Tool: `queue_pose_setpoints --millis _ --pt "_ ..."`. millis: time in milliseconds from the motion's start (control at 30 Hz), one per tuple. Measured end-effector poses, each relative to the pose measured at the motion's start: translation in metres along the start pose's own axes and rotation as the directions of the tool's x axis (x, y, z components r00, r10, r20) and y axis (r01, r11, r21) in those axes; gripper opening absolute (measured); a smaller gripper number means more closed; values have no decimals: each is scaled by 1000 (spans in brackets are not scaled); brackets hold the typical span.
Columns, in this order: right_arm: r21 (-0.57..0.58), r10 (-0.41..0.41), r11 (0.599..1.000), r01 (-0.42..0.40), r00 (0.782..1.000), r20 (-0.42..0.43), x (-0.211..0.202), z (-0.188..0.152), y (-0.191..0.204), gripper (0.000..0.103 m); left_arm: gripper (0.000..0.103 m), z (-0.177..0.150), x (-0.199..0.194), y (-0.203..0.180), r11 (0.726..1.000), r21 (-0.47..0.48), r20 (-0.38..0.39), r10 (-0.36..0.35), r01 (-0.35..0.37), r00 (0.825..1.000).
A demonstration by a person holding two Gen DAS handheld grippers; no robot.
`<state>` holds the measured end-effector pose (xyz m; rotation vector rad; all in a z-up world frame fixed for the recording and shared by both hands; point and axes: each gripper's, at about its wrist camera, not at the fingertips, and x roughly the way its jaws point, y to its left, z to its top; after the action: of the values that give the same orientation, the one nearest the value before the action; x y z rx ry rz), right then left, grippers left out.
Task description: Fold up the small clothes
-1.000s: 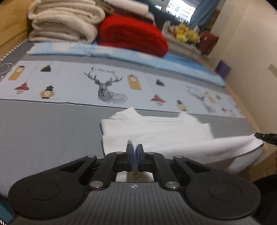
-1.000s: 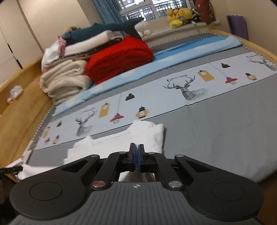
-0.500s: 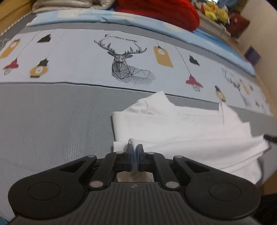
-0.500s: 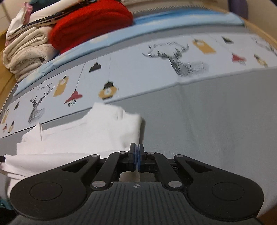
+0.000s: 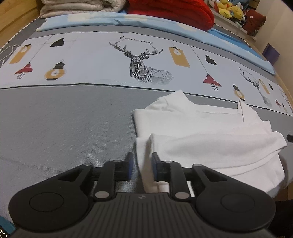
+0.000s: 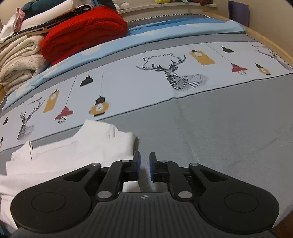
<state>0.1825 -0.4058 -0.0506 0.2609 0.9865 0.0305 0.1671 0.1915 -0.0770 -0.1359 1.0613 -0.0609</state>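
Observation:
A white garment [image 5: 201, 139] lies folded on the grey part of the bed cover [image 5: 64, 128], with its collar toward the deer print. My left gripper [image 5: 142, 168] hangs low over the garment's left near corner. Its jaws are opening, and a strip of white cloth runs between the blue pads without being pressed. In the right wrist view the same garment [image 6: 73, 155] lies to the left. My right gripper [image 6: 144, 168] is at its right edge with jaws opening. The cloth lies beside and under its left finger [image 6: 137, 163], and mostly grey cover shows in the gap.
Folded cream blankets [image 6: 18, 60] and a red blanket [image 6: 82, 33] are stacked at the far side of the bed, on a light blue sheet [image 5: 146, 23]. Plush toys [image 5: 228, 11] sit on a ledge beyond. A purple box [image 5: 271, 54] stands by the wall.
Both grippers came down toward the bed, shut on the garment's lifted edge. Their jaws have since parted and the edge has dropped onto the garment.

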Motion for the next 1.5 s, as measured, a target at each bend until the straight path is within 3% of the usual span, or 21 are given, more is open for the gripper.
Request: queue_pose_setpoints --millis 200,333,400,567,667,767,900,1000,1200,1367,1500 --pt "-125 67 989 -84 989 -133 3 -23 6 23 42 -4 -8 12 998 7 -41 -66 66 997" --pt "-265 59 957 -119 973 -222 10 -44 24 24 53 -14 -1 -7 983 129 -115 -114 128 987" --pt "-319 44 939 -126 967 -251 15 -50 33 24 54 -22 5 -19 971 198 -151 -102 131 983" --pt "-381 -5 920 -93 969 -247 23 -52 45 24 54 -35 24 -35 948 316 -147 16 31 989" --pt "-398 -37 915 -62 971 -236 31 -48 49 24 54 -32 35 -36 947 321 -133 62 -16 989" --pt "-404 -61 914 -37 972 -227 39 -42 53 24 54 -20 37 -42 938 339 -70 98 -69 993" --pt "-404 -77 915 -13 976 -206 47 -31 61 24 54 -1 42 -48 943 317 -28 113 -99 993" --pt "-391 -88 920 18 983 -161 49 -18 65 24 54 17 44 -46 963 243 15 114 -115 993" --pt "-246 -109 965 94 993 -50 52 16 55 24 54 51 46 -31 987 59 96 142 -148 985" --pt "-77 -140 986 147 986 91 42 39 33 24 52 61 50 -20 994 -16 81 113 -112 990" --pt "22 -90 996 90 996 25 49 43 12 25 52 63 48 -13 994 -40 84 101 -98 991"
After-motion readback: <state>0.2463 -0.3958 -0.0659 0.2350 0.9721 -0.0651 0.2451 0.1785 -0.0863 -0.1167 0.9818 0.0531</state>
